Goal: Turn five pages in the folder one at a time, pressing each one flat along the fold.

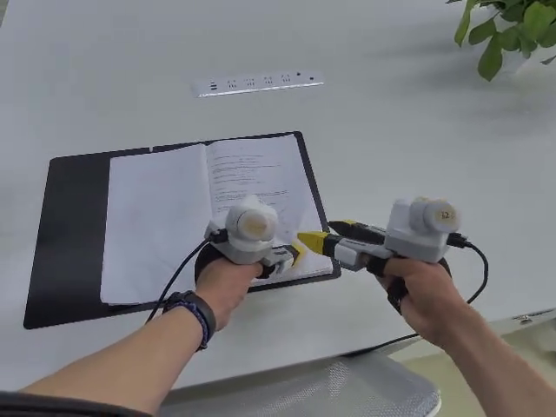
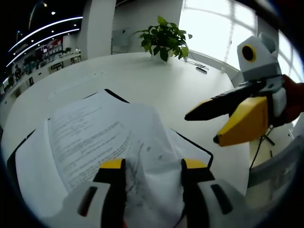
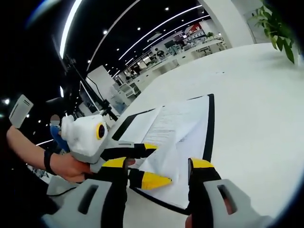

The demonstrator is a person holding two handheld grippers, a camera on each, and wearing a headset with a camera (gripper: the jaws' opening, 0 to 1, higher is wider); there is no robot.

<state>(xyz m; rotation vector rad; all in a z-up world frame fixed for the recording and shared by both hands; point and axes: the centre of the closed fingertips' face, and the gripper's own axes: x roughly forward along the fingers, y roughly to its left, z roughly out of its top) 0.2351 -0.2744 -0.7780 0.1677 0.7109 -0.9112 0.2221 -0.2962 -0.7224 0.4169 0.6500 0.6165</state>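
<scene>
A black folder [image 1: 69, 252] lies open on the white table, with white pages on both sides and printed text on the right page [image 1: 261, 182]. My left gripper [image 1: 294, 254] sits at the right page's lower right corner, open. In the left gripper view its jaws [image 2: 153, 166] straddle a raised, wrinkled bit of that page [image 2: 142, 142]. My right gripper [image 1: 320, 234] hovers just right of the folder's edge, pointing left at the left gripper, open and holding nothing. Its jaws [image 3: 157, 166] frame the same corner.
A white power strip [image 1: 258, 83] lies on the table beyond the folder. A potted plant [image 1: 512, 30] stands at the far right corner. The table's near edge [image 1: 486, 326] runs just below my hands, with a chair [image 1: 347, 391] under it.
</scene>
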